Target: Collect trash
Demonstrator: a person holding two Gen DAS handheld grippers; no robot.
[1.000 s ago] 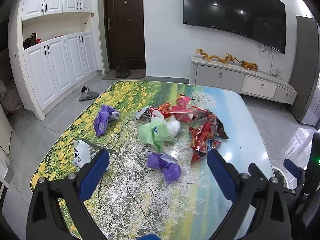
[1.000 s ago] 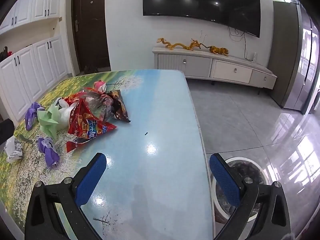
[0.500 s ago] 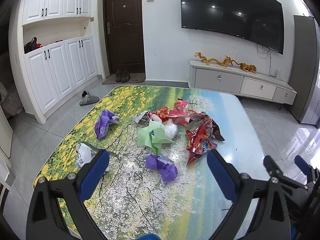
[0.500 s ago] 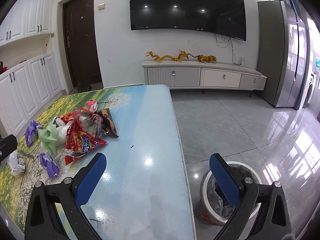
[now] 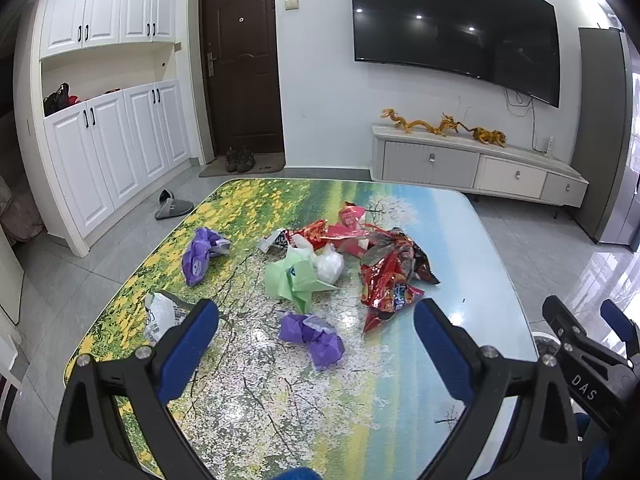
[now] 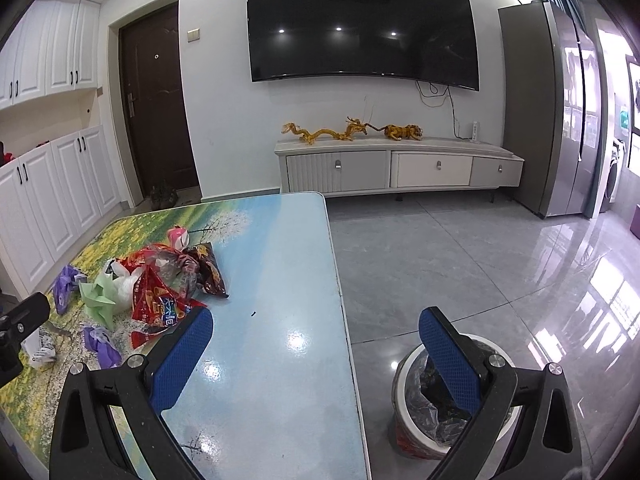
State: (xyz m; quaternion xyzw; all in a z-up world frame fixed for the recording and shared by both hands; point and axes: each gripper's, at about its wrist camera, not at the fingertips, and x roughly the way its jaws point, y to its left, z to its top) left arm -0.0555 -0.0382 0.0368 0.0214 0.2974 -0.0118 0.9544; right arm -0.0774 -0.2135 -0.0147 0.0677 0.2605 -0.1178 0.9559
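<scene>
Hovering spread and empty, left tool [image 5: 316,322] and right tool [image 6: 316,334] face wrappers on the bench [image 6: 276,380]. Risk: the light purple wrapper [image 5: 312,334] slips from blue pads, missing the lined bin [image 6: 416,412] beside the bench.

Black wall-mounted TV [image 6: 362,26], dark brown door [image 5: 242,76], white cabinets [image 5: 116,148], low white TV console [image 6: 396,168] topped by golden dragon figurines [image 6: 320,132], grey slipper [image 5: 172,206] lay on floor, shoes [image 5: 238,159] sat by door, grey fridge [image 6: 556,112] stood at right.

Trash bin [image 6: 416,432] partly behind gripper [image 6: 316,354]
</scene>
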